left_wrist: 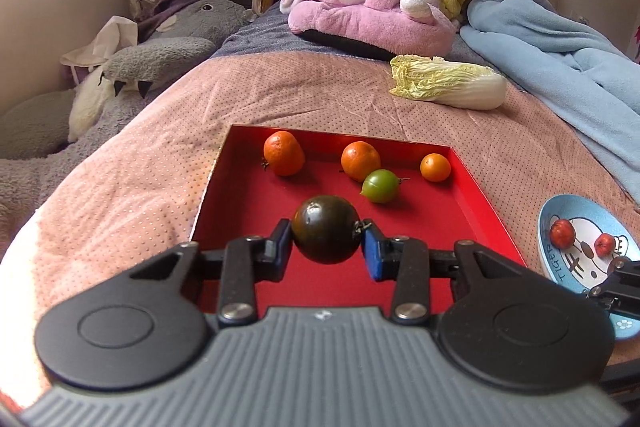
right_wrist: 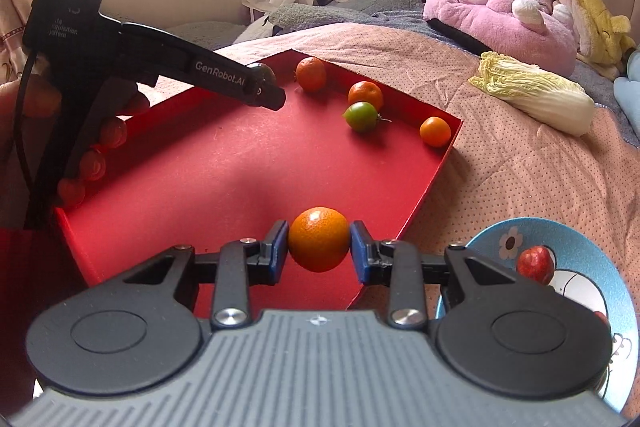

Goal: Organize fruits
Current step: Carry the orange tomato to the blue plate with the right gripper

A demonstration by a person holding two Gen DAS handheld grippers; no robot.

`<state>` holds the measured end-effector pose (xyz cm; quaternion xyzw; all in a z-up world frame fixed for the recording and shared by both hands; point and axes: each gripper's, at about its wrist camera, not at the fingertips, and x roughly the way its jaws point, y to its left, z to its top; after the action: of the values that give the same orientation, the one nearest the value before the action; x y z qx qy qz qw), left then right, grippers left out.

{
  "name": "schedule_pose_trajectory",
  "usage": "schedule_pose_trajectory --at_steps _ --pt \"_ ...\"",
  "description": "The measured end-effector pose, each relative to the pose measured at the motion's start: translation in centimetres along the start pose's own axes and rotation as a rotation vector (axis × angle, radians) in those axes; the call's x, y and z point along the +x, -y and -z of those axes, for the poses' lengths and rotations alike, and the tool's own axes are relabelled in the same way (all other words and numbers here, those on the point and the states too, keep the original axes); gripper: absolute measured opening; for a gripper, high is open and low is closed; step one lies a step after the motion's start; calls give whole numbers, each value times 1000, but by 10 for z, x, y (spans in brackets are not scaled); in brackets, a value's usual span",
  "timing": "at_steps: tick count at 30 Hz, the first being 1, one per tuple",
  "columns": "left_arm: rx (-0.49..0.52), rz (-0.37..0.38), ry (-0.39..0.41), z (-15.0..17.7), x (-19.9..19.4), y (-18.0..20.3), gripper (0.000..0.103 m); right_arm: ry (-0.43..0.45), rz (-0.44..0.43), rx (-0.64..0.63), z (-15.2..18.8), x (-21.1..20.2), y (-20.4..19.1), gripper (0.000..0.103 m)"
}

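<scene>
My left gripper is shut on a dark green-brown tomato, held above the near part of the red tray. At the tray's far side lie three orange fruits and a green tomato. My right gripper is shut on an orange, lifted over the red tray's near right corner. The right wrist view also shows the left gripper from the side, with the dark tomato partly hidden behind its finger.
A blue cartoon plate with small red fruits sits on the pink bedspread to the tray's right. A napa cabbage lies beyond the tray. Plush toys, pillows and a blue blanket crowd the head of the bed.
</scene>
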<state>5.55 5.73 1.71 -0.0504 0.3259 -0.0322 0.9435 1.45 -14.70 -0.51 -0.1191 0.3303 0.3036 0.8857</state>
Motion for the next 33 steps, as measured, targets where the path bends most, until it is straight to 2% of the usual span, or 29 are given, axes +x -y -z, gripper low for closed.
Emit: schedule_pose_trajectory --at_steps 13,24,33 --pt "35 -54 11 14 -48 7 40 66 0 15 23 -56 -7 39" --pt "38 -103 -23 27 -55 9 40 98 15 66 42 -77 7 39" --pt "56 -109 -40 32 -52 15 40 105 26 105 53 -82 21 39"
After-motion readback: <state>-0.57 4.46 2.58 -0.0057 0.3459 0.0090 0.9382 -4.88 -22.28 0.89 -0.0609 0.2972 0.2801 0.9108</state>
